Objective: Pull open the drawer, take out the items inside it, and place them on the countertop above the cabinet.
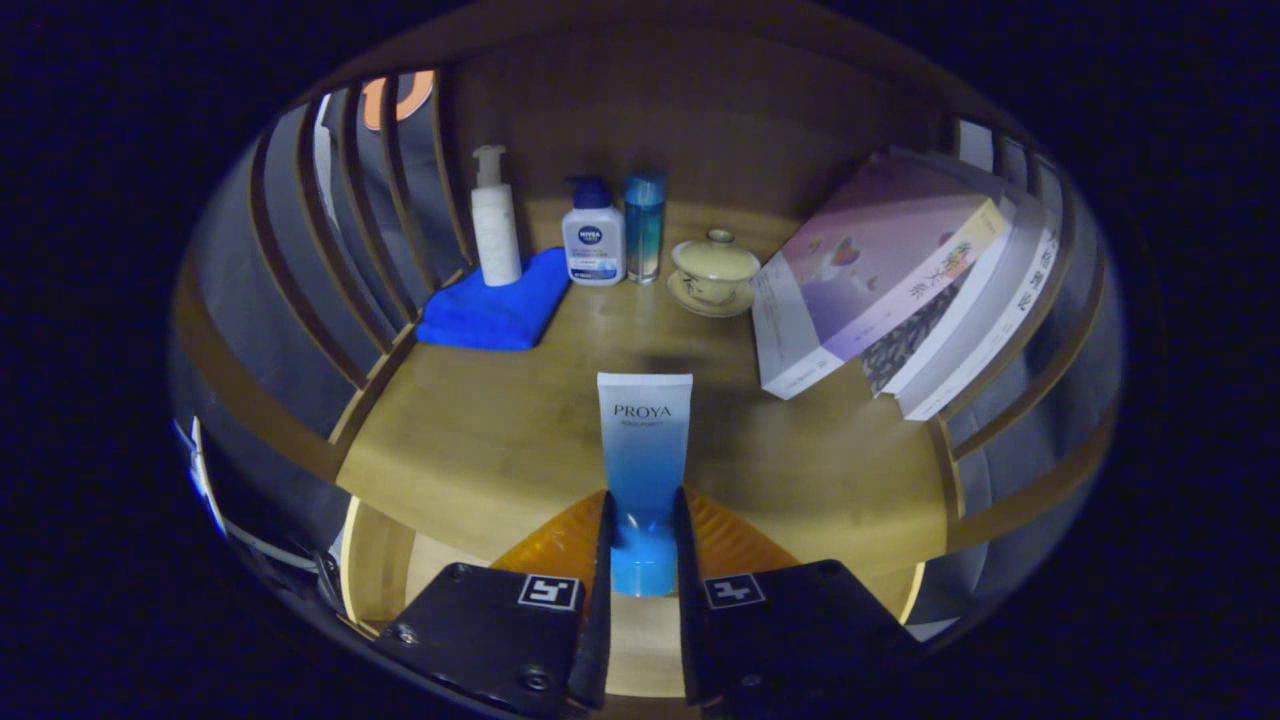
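Note:
A blue-and-white tube (643, 455) with a blue cap stands cap-down between my fingers, and my gripper (641, 528) is shut on its lower part. The tube hangs over the front edge of the wooden countertop (480, 440), its top leaning out over the wood. Below the fingers I see the pale inside of the open drawer (640, 640). Whether the tube touches the countertop, I cannot tell.
At the back of the countertop stand a white pump bottle (494, 220), a white-and-blue bottle (593, 235), a slim blue bottle (645, 225) and a lidded teacup on a saucer (714, 272). A folded blue cloth (495, 305) lies left, leaning books (885, 280) right. Slatted wooden sides flank both ends.

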`<action>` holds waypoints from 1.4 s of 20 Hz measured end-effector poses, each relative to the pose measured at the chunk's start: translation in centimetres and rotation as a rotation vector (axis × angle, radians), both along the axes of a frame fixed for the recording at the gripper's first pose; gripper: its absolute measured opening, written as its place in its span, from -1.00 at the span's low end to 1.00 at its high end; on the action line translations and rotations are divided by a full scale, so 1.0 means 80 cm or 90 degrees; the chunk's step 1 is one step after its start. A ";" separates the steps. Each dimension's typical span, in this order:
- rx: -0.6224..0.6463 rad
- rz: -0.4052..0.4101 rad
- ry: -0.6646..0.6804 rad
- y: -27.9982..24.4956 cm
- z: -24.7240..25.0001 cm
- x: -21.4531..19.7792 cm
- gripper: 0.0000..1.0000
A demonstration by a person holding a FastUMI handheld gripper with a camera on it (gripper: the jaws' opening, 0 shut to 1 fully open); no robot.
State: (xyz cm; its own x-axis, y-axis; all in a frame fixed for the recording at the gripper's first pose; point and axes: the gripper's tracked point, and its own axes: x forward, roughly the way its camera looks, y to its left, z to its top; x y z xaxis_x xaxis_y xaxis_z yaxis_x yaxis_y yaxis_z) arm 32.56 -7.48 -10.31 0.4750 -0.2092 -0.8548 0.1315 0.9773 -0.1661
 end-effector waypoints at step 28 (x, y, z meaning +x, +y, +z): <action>0.004 0.079 -0.152 0.078 0.079 -0.150 0.62</action>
